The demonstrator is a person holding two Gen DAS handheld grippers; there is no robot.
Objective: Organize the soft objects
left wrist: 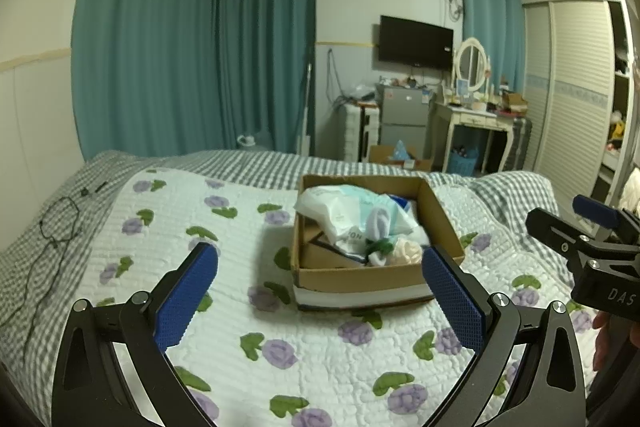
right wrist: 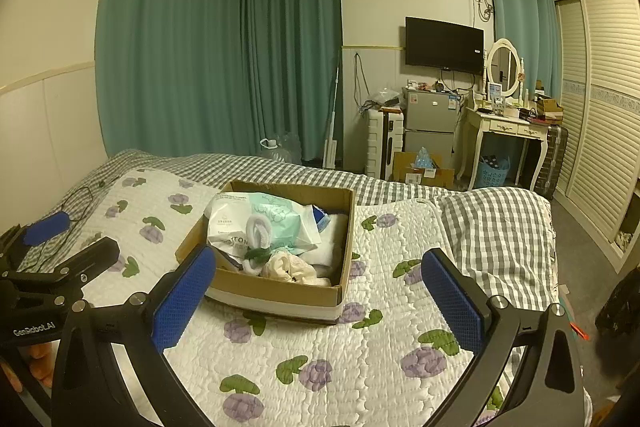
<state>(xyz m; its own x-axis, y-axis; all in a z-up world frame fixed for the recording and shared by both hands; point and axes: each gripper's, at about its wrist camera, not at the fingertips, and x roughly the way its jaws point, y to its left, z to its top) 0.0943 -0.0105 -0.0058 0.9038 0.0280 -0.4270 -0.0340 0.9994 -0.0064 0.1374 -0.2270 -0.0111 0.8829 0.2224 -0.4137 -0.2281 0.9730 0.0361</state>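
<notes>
Socks (left wrist: 378,227) in the box (left wrist: 360,277) look light and limp; pinch mid-bundle with your wide-open, empty left gripper (left wrist: 320,291) or right gripper (right wrist: 318,291).

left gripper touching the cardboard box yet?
Apart. Right wrist view shows the left gripper off to the side, bare quilt between it and the cardboard box.

- My cardboard box (left wrist: 360,279) sits on the quilt (left wrist: 320,359), ahead of both my grippers.
- Soft items (right wrist: 276,263) lie piled inside it.
</notes>
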